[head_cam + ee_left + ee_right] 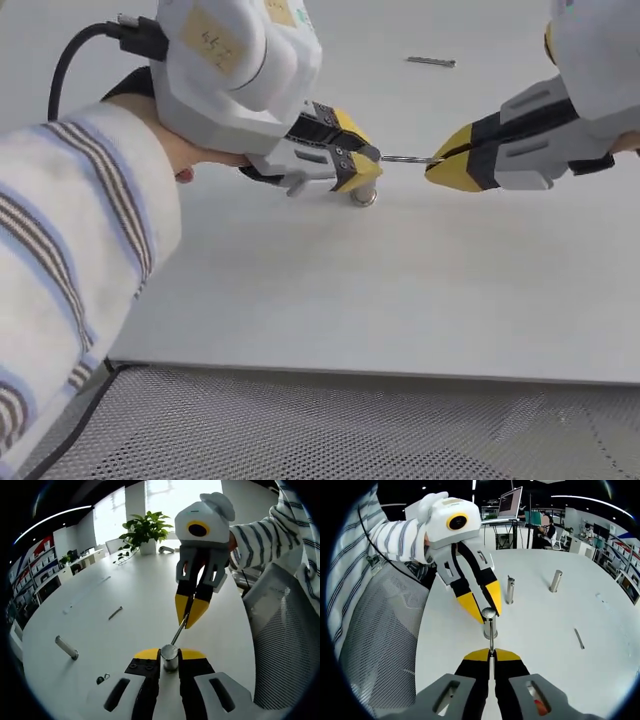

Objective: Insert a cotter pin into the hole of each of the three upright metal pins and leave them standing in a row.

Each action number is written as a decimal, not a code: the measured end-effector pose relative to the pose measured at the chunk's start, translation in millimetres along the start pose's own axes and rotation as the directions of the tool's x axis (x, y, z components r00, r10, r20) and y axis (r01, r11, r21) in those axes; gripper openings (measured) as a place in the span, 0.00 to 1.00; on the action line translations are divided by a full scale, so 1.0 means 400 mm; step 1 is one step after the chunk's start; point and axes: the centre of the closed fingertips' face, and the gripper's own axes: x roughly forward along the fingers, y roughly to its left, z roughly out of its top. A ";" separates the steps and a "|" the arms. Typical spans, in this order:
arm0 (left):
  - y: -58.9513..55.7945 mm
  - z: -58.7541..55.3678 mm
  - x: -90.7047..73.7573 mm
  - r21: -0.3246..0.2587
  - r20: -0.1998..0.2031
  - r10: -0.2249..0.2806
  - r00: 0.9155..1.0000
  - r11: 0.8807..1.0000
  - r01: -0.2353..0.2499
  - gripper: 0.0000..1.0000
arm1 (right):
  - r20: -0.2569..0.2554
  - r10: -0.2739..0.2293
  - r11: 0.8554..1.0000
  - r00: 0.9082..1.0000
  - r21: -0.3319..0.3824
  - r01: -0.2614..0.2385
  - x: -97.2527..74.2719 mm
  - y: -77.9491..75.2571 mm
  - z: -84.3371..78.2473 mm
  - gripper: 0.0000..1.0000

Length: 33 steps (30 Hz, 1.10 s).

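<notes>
My left gripper (362,165) (170,655) is shut on an upright metal pin (170,658) (489,621), whose base (363,197) rests on the white table (330,290). From the opposite side my right gripper (435,166) (491,654) is shut on a thin cotter pin (404,158) (179,630) (491,639). The cotter pin's free end touches the metal pin near its top. In the right gripper view two more metal pins (510,590) (555,580) stand upright behind the left gripper (485,602). The right gripper (191,614) comes into the left gripper view from above.
A spare cotter pin (431,62) (115,612) (578,638) lies loose on the table. Another metal pin (66,647) lies at the left of the left gripper view. A potted plant (145,527) stands at the far end. A mesh chair (350,425) sits below the table's near edge.
</notes>
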 end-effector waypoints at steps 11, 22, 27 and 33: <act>0.009 -0.003 0.007 0.065 -0.018 -0.027 0.999 0.997 0.028 0.10 | -0.003 0.011 1.000 1.000 -0.014 -0.011 0.009 -0.007 0.002 0.00; 0.003 0.005 0.014 0.041 -0.017 -0.015 1.000 0.999 0.016 0.09 | -0.011 0.022 1.000 1.000 -0.021 -0.023 0.054 -0.018 0.008 0.00; -0.002 0.006 0.014 0.025 -0.016 -0.011 1.000 1.000 0.011 0.09 | 0.000 0.020 0.999 1.000 -0.028 -0.020 0.074 -0.010 0.031 0.00; -0.005 0.005 0.016 0.012 -0.017 -0.008 1.000 1.000 0.008 0.09 | 0.016 0.005 0.993 1.000 -0.115 -0.003 0.083 0.002 0.046 0.00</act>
